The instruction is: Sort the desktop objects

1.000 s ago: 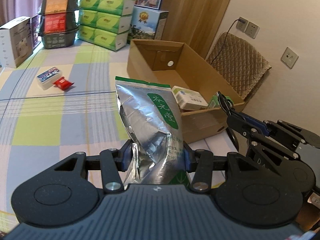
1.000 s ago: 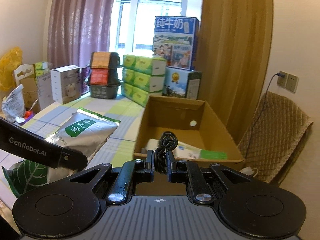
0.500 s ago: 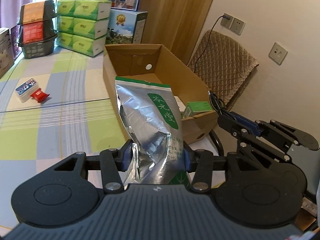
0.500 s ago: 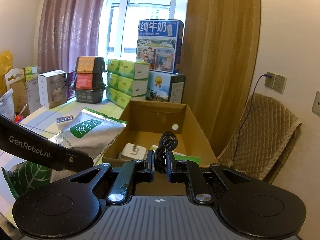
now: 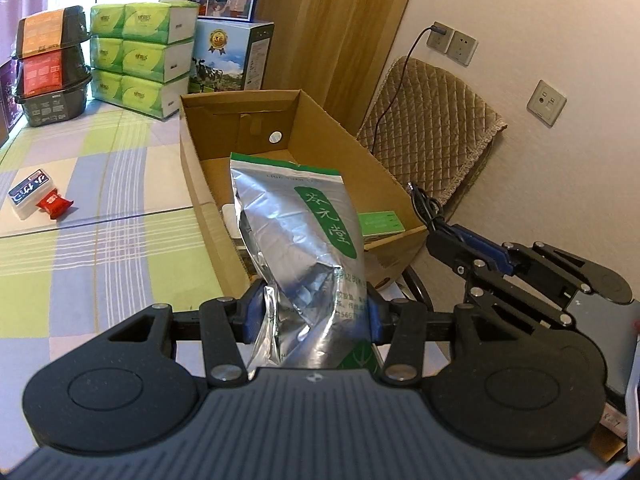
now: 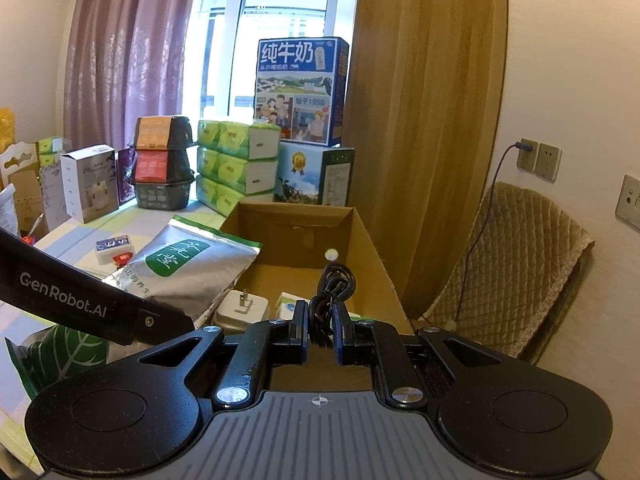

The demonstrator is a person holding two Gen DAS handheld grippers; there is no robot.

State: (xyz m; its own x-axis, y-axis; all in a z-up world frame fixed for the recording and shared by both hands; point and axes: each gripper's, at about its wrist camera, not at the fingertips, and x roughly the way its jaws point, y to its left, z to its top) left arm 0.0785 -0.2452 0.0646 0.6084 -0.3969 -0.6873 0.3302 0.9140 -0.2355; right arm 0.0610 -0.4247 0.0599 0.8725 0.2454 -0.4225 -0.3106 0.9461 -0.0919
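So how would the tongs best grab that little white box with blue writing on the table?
Take the little white box across its two long sides, coming straight down from above. It lies flat on the tablecloth, and the red packet touches one end, so the long sides look like the free ones.

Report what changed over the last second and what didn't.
Both grippers swung toward the cardboard box: the left gripper brought the foil bag over the box's near end, and the right gripper carried the black cable over it. Nothing was let go or taken up; both grips are unchanged.
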